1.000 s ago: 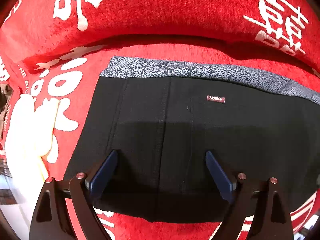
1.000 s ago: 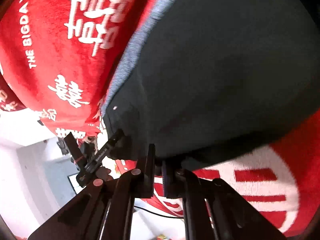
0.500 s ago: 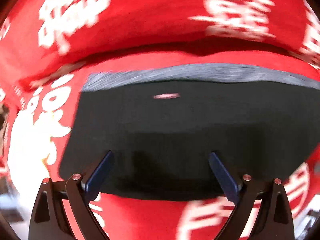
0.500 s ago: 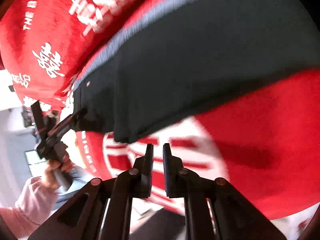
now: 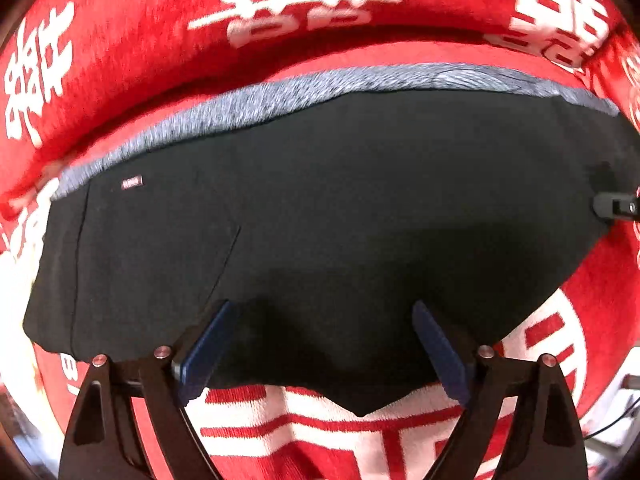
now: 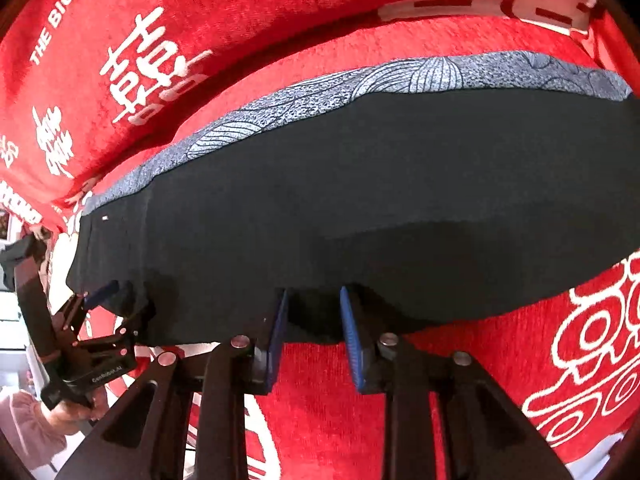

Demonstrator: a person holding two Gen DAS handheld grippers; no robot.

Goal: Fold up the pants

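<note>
From my feed this reads as a home, likely a sofa or bed: everything rests on a plush red blanket (image 6: 328, 408) woven with white double-happiness characters and "THE BIGDAY" lettering (image 6: 60, 12), rising in a soft padded fold (image 5: 160, 52) behind. Beyond its edges I can't tell more.

Matt black cloth pants (image 5: 340, 208), fuzzy red blanket (image 5: 140, 60)

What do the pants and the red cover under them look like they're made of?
Pants: matte black woven-looking cloth, seams visible, with a grey printed band; fibre unclear. Red cover: plush, probably chenille or velour, fuzzy nap with white woven-in characters.
</note>
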